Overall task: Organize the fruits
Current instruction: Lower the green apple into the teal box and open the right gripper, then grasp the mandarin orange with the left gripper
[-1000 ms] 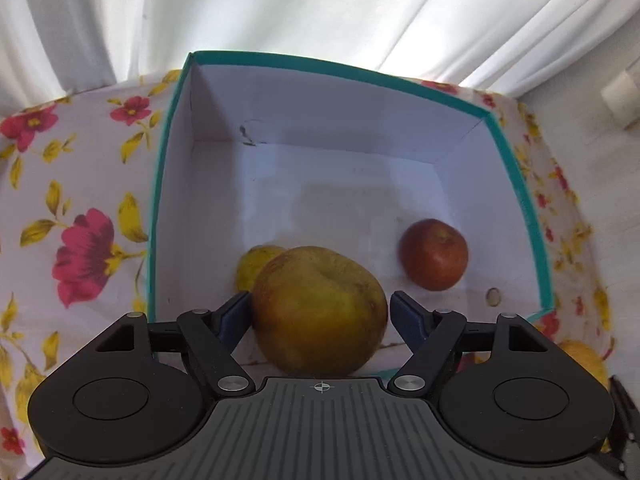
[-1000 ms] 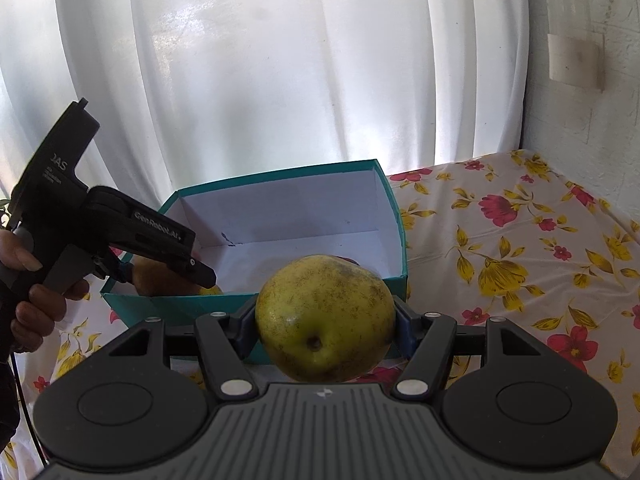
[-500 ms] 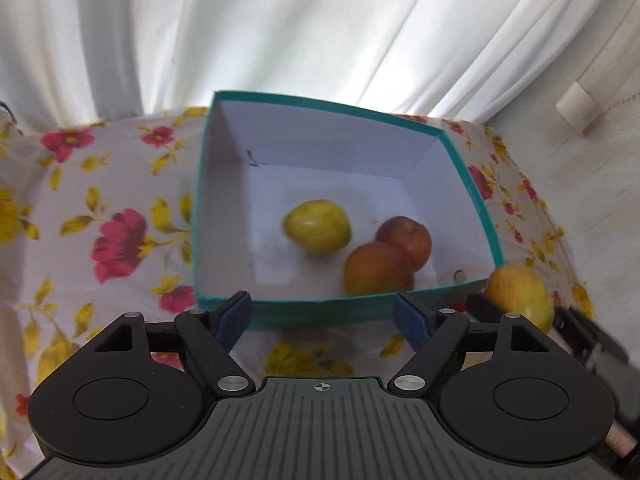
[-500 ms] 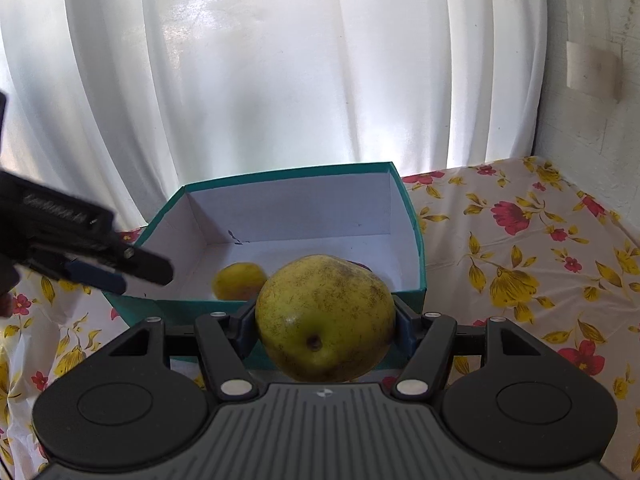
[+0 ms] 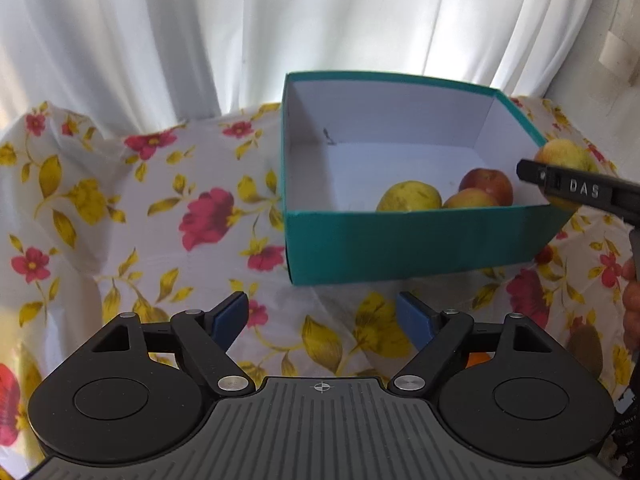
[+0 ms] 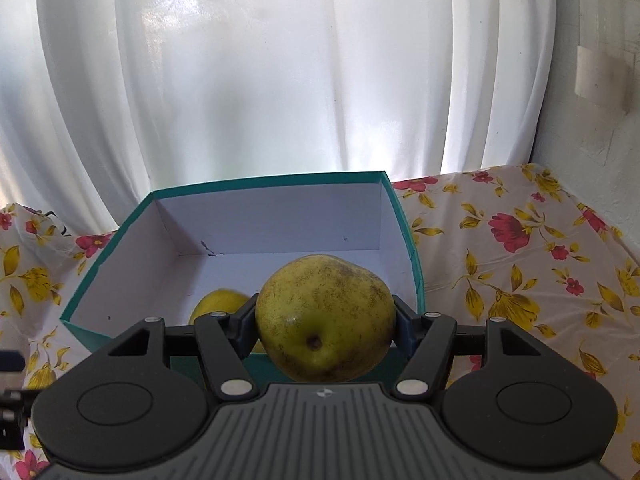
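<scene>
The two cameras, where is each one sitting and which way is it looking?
Left wrist: sits on the empty, open left hand-held gripper, looking down across the flowered cloth at the teal box from outside; the person's fingers show at the right edge.
Right wrist: sits on the right hand-held gripper, facing the box and curtain, clamped on a yellow-green fruit.
Both share the box and that fruit.

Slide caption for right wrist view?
Right tongs grip a speckled yellow-green pear before the teal box.
</scene>
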Available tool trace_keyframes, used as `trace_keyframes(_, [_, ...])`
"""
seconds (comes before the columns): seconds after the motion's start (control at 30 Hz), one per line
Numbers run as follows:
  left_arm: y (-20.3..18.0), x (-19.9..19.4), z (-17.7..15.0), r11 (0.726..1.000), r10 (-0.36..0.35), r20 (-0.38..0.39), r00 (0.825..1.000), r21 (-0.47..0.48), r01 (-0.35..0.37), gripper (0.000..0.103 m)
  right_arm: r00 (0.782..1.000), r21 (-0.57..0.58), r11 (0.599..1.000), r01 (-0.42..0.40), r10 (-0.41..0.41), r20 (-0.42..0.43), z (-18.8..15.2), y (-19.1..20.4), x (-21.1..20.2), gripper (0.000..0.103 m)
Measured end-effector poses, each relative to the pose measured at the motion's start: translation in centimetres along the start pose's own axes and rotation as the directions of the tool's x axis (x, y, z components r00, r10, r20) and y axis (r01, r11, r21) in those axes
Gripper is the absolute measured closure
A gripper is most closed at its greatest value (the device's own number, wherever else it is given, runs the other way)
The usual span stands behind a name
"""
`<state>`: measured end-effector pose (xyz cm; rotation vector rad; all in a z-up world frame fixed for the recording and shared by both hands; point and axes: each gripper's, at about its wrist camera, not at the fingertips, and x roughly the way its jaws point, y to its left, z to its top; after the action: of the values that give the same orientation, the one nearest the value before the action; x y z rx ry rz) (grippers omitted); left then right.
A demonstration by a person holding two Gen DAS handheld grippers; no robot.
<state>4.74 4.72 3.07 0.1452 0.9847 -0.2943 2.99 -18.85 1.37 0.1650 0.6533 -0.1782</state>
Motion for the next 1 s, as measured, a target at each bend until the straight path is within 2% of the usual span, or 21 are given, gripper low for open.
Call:
trace_keyframes(0.53, [-0.9,1.1,-0.8,0.998,0.043,-0.045,0.998,0.037,-0.042,0.017,0.999,-0.015,1.0,0.02,-0.021,-0.051,0.3,0.3,3.1,0.039])
trace_keyframes(0.77, [-1.3,1.3,-1.1,0.997,0.052,-0.054,0.997,0.059,-0.049,0.017,0.996,-0.049,0.998,0.035,-0.031,0.08,1.3,0.6,-0.1,0.034])
trace_keyframes(0.9, [-1.6,1.3,-1.4,0.996,0.046,-0.053,0.997,0.073,-0.042,0.017,0.987,-0.029,0.999,0.029,-0.024,0.158,0.9,0.2,-3.8,0.02])
trace_keyframes(1.0, [-2.3,1.2,-2.2,0.994,0.02,-0.04,0.999,0.107,-0.016,0.017,0.981,0.0,1.0,0.009,-0.009,0.194,-0.1,-0.4,-6.5,0.015])
